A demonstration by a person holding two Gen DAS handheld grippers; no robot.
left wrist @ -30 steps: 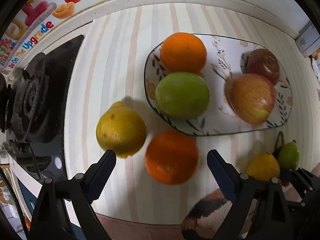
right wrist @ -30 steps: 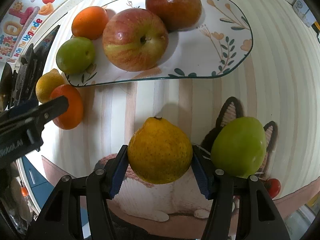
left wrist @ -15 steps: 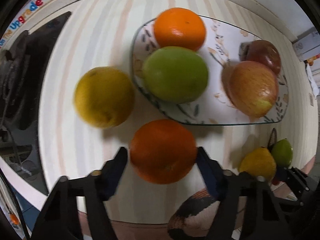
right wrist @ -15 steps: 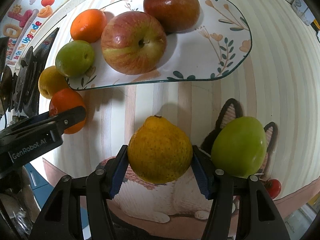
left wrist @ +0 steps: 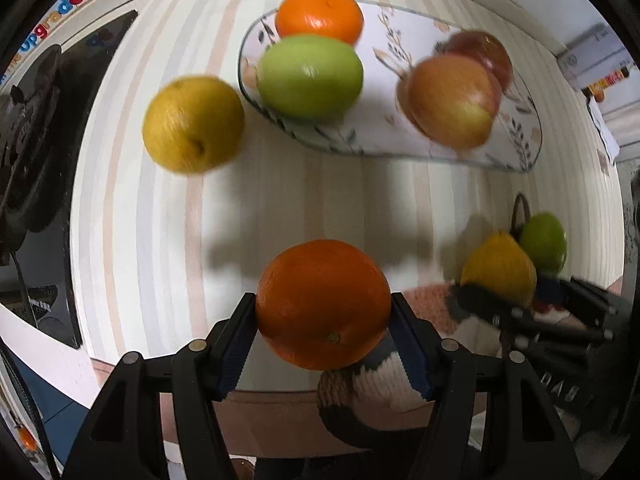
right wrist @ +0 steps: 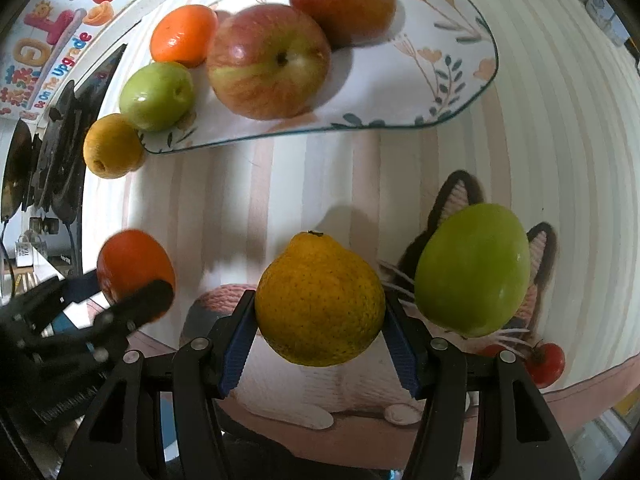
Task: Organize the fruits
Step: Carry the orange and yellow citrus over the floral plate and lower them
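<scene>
My left gripper [left wrist: 323,334] is shut on an orange [left wrist: 323,304] and holds it above the striped table, near the front edge; it also shows in the right wrist view [right wrist: 134,270]. My right gripper [right wrist: 318,324] is shut on a yellow citrus fruit [right wrist: 318,298], also seen in the left wrist view [left wrist: 498,270]. The floral plate [right wrist: 432,60] holds a small orange [right wrist: 182,38], a green fruit [right wrist: 156,94] and two apples [right wrist: 270,60]. A second yellow fruit [left wrist: 194,122] lies on the table left of the plate. A green fruit [right wrist: 474,270] lies beside my right gripper.
A black gas stove [left wrist: 36,128] stands at the left edge of the table. A cat-patterned mat [right wrist: 460,200] lies under the loose green fruit, with a small red tomato [right wrist: 546,364] near the front edge. A white box [left wrist: 592,56] stands at the far right.
My left gripper closed on the orange and lifted it back toward the front edge. The right gripper kept hold of the yellow fruit and barely moved.
</scene>
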